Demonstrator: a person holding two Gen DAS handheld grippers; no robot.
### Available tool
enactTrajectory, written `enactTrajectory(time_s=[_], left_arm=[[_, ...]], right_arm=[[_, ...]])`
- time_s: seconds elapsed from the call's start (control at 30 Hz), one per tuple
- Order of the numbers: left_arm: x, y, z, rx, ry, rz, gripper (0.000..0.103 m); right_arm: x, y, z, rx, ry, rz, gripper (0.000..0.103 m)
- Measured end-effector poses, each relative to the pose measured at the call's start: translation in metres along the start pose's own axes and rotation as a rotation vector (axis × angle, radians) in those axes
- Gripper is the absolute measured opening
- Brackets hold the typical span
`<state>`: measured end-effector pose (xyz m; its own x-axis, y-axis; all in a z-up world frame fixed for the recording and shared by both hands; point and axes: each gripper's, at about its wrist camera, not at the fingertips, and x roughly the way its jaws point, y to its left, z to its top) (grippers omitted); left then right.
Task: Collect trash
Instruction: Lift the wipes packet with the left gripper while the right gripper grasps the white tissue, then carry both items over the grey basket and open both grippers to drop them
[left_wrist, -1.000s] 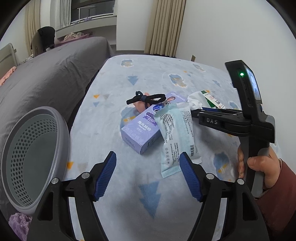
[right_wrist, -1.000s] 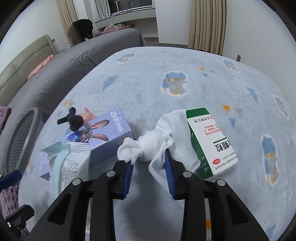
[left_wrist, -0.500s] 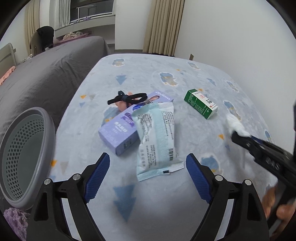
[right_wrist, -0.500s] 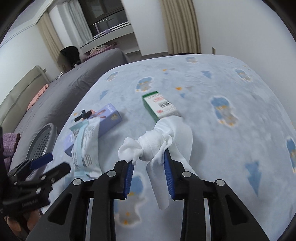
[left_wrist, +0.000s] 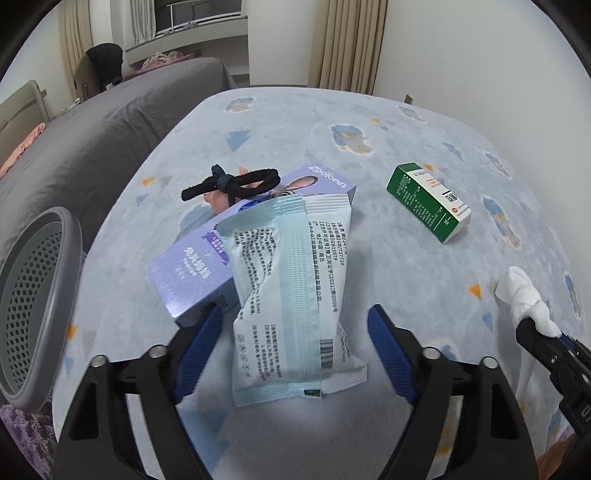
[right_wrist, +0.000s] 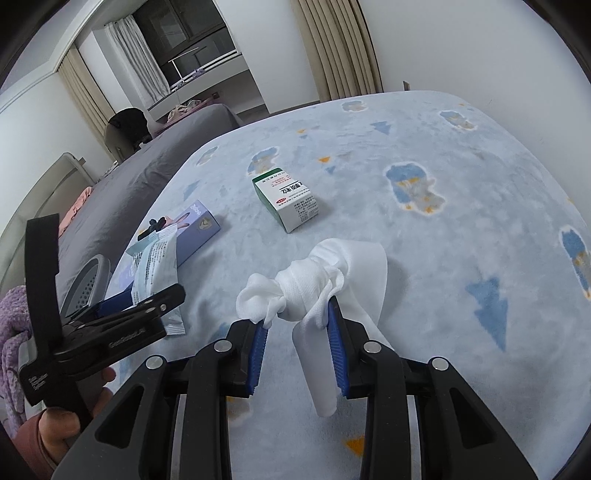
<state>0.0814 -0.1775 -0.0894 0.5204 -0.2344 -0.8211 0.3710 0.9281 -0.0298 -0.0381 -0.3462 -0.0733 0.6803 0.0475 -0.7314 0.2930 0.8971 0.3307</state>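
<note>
My right gripper (right_wrist: 297, 317) is shut on a knotted white tissue (right_wrist: 314, 280) and holds it above the blue patterned blanket (right_wrist: 424, 140); the tissue (left_wrist: 524, 299) also shows at the right of the left wrist view. My left gripper (left_wrist: 295, 325) is open, its fingers on either side of a pale blue-white wrapper (left_wrist: 291, 280), not closed on it. The wrapper lies over a purple box (left_wrist: 207, 266) with a black hair tie (left_wrist: 232, 184) on top. A green-and-white medicine box (left_wrist: 428, 201) lies to the right, also seen in the right wrist view (right_wrist: 288, 197).
A grey perforated basket (left_wrist: 33, 306) stands at the blanket's left edge. A grey bedspread (left_wrist: 81, 136) lies beyond it, with a purple fluffy cloth (right_wrist: 9, 332) near the basket. A wall and curtains (left_wrist: 347, 44) close off the far side.
My left gripper has moved forward so its fingers now flank the wrapper. My right gripper has lifted the tissue away from the medicine box and drawn back to the right.
</note>
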Motion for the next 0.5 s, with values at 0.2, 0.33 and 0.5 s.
enactTrajectory(time_s=[0.2, 0.33, 0.5], left_arm=[[0.003, 0.002, -0.002, -0.010, 0.024, -0.021, 0.052], [-0.008, 0.006, -0.005, -0.008, 0.019, -0.037, 0.052], [-0.035, 0.023, -0.011, -0.010, -0.007, -0.030, 0.052]], right_arm=[[0.001, -0.001, 0.000, 0.000, 0.002, 0.002, 0.030], [0.001, 0.002, 0.000, -0.010, -0.001, -0.003, 0.030], [-0.005, 0.017, -0.002, -0.043, -0.005, -0.017, 0.030]])
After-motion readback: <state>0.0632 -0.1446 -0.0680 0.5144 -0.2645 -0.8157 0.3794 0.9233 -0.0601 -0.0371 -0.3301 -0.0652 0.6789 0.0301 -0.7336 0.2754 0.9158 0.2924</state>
